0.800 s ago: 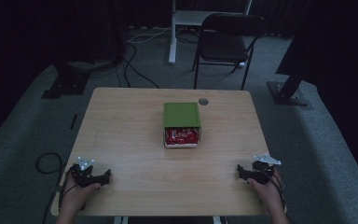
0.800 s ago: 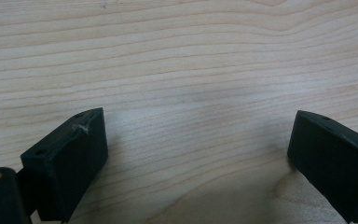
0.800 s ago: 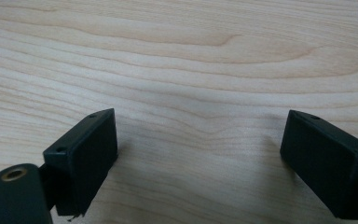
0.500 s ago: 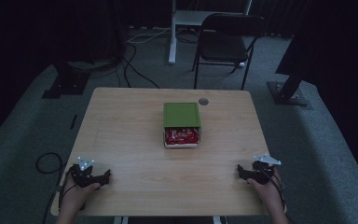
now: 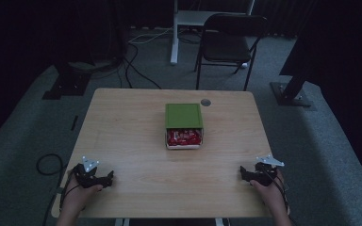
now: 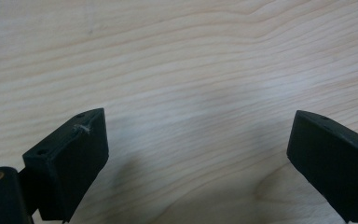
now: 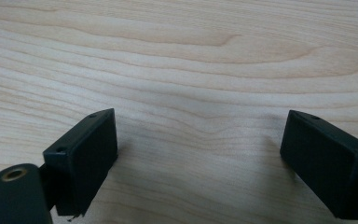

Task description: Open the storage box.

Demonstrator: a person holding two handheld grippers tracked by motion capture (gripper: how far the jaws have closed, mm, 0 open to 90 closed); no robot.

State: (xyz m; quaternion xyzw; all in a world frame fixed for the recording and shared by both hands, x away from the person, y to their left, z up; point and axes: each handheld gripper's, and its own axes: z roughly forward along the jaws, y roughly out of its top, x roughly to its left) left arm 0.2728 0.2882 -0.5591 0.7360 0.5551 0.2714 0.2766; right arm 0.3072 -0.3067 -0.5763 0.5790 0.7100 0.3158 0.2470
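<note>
We hold a gripper in each hand, both resting low on the near part of the wooden bench. Our left gripper sits near the near-left corner, our right gripper near the near-right corner, and the two are well apart from each other.

In the left gripper view, the fingers stand wide open with only bare wood grain between them; they have hold of nothing. In the right gripper view, the fingers are likewise spread wide over bare wood, gripping nothing.

The green box lies at the middle of the bench, farther from us than both grippers and roughly midway between them from left to right. Its green lid covers the far part, and at the near end the box is open, where red packets show inside a pale tray. Neither gripper touches the box; both are well apart from it.

A small round dark hole sits in the benchtop just beyond the box's far-right corner. Behind the bench a dark folding chair stands on the grey floor.
</note>
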